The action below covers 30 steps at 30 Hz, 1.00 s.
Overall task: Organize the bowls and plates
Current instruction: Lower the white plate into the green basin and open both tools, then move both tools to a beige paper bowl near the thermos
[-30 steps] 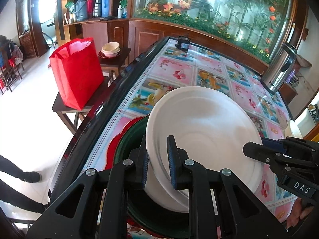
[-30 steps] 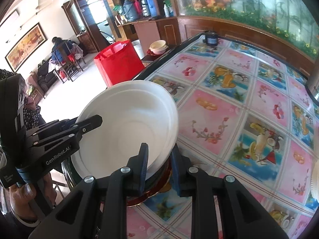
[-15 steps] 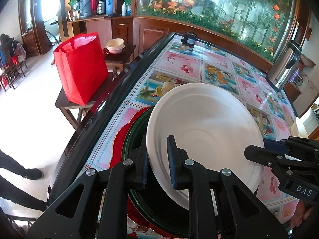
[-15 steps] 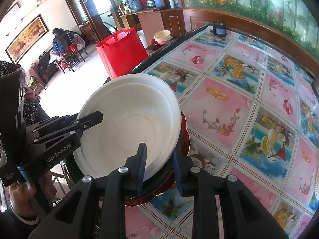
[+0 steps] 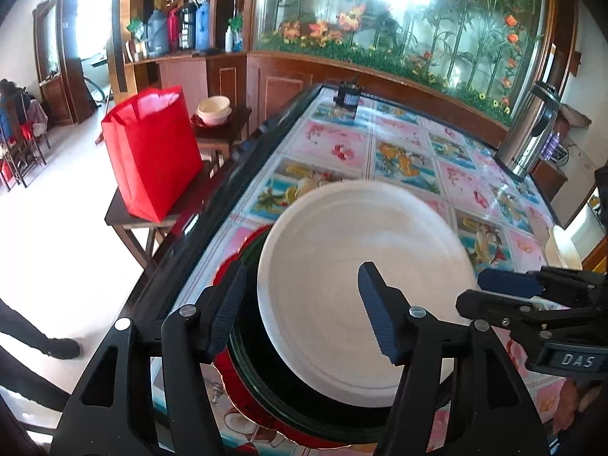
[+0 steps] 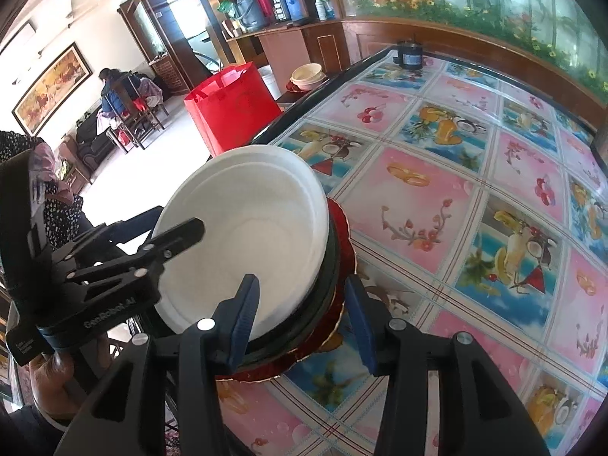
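Observation:
A white plate (image 5: 361, 262) lies on a dark green plate (image 5: 262, 376), which rests on a red plate (image 5: 228, 269) near the table's left edge. My left gripper (image 5: 302, 271) straddles the white plate's near rim; its jaws are opening and the pads stand off the rim. In the right wrist view the white plate (image 6: 247, 235), green plate (image 6: 328, 266) and red plate (image 6: 344, 224) form the same stack. My right gripper (image 6: 302, 281) has its jaws opening around the stack's rim, with no pad pressing. Each gripper shows in the other's view: right gripper (image 5: 494, 288), left gripper (image 6: 182, 231).
The table (image 6: 437, 209) carries a fruit-patterned cloth. A red bag (image 5: 152, 152) and stacked bowls (image 5: 213, 109) sit on low side tables to the left. A steel flask (image 5: 532, 129), a white bowl (image 5: 562, 250) and a small dark object (image 5: 347, 95) stand farther off.
Both grippers were shut on the white plate's rim and have let go, their jaws now spread. The plate has settled lower onto the green plate.

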Available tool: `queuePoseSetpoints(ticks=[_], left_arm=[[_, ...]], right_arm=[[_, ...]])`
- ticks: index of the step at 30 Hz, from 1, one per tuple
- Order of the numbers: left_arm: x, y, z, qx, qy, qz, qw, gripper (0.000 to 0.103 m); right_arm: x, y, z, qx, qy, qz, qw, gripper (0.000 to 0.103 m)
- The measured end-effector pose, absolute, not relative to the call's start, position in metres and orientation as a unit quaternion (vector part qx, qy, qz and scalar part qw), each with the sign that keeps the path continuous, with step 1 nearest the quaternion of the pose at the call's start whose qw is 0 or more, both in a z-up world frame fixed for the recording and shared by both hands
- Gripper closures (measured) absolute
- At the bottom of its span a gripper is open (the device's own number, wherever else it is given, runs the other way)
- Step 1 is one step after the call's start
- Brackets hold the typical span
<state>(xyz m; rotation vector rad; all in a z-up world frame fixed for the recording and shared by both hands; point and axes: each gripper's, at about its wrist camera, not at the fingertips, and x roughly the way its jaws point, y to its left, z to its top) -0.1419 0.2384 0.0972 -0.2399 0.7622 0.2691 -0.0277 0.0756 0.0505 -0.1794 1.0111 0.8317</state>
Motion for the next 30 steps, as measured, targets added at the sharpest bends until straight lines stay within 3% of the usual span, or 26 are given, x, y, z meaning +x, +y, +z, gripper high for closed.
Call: queuePoseSetpoints(ticks=[30], left_arm=[[-0.100,0.143,0.120,-0.065,0.353,0.048,0.932,0.041]], right_arm=[[-0.012,-0.009,0.052,-0.038,0.470,0.321,0.821,0.050]])
